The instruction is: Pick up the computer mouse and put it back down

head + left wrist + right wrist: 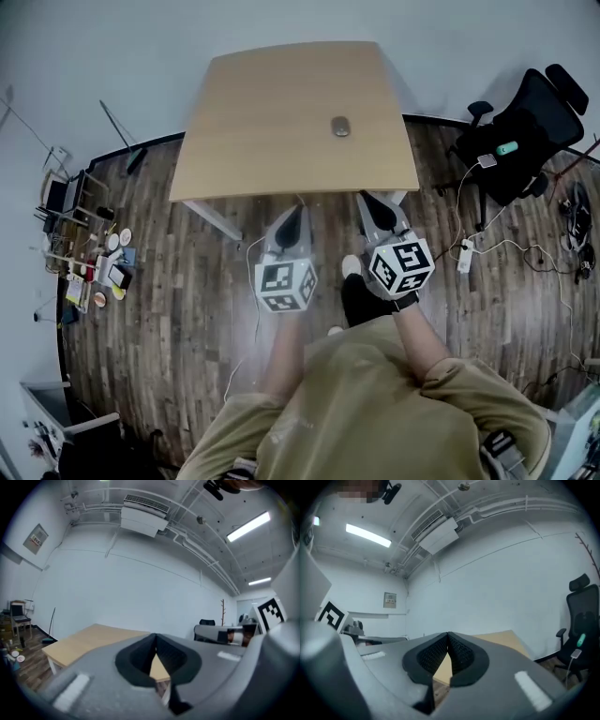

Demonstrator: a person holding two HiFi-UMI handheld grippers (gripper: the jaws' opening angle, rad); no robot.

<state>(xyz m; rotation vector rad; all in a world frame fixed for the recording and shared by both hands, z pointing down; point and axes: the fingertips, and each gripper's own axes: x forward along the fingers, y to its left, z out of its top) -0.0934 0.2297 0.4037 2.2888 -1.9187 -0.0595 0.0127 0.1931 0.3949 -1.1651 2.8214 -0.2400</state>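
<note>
A lone computer mouse (340,126) sits on the pale wooden bench (281,122), toward its far right part, with bare wood all round it. Nothing lies between it and the two grippers, which hang level just off the bench's near edge, well short of the mouse.

The left gripper (298,210) has its jaws together at the tips with nothing between them. The right gripper (368,200) is likewise closed and empty. In both gripper views only a sliver of benchtop shows through the gap below the meeting tips. Neither of those views takes in the mouse.

To the right of the bench stands one black office chair (530,122) with a small teal object (506,148) on its seat. A white power strip (464,255) lies on the dark wooden floor (187,281) among trailing cables (525,248). At the left a low rack (89,253) holds a clutter of items too small to name.

The person (375,403) is cut off at the bottom edge. One black shoe (361,300) shows between the grippers. Only two white legs of the bench are visible. The left gripper view adds one ceiling air-conditioning unit (143,517) and one coat stand (222,611), tiny against the far wall.
</note>
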